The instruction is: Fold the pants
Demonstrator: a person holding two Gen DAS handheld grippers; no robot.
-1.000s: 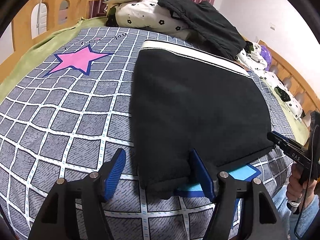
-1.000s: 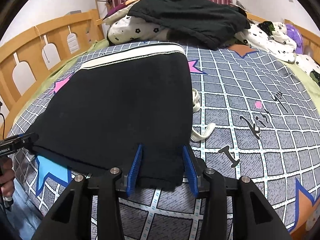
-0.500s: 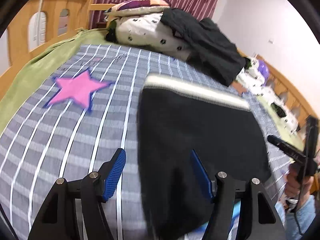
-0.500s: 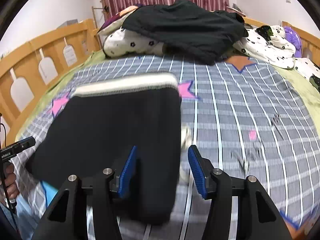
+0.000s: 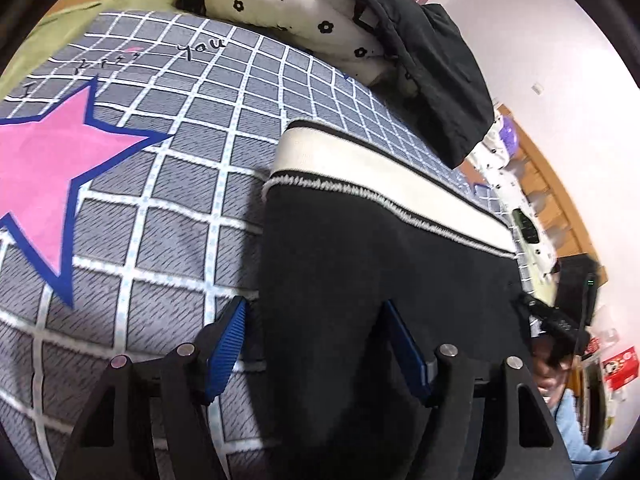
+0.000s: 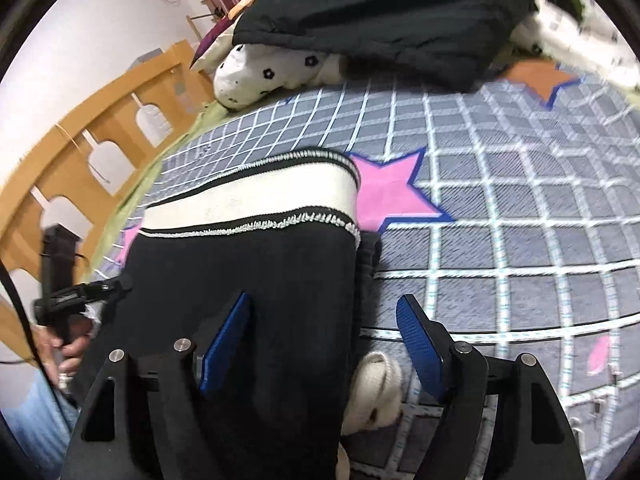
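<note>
Black pants (image 5: 380,280) with a white waistband (image 5: 384,188) lie folded on the grey checked bedspread (image 5: 168,216). My left gripper (image 5: 316,350) is open, its blue pads straddling the pants' left edge, low over the cloth. In the right wrist view the pants (image 6: 248,272) and waistband (image 6: 256,196) show too. My right gripper (image 6: 324,346) is open, straddling the pants' right edge. A white drawstring (image 6: 376,392) lies bunched by that edge, between the pads.
A pile of floral bedding (image 5: 304,16) under a black garment (image 5: 432,52) lies at the head of the bed. A wooden bed rail (image 6: 92,136) runs along the side. Pink stars (image 5: 44,176) mark the spread.
Both grippers have let go of the pants' near end and opened, then moved forward along the pants toward the waistband. The right gripper's jaws stand wider than a second ago.
</note>
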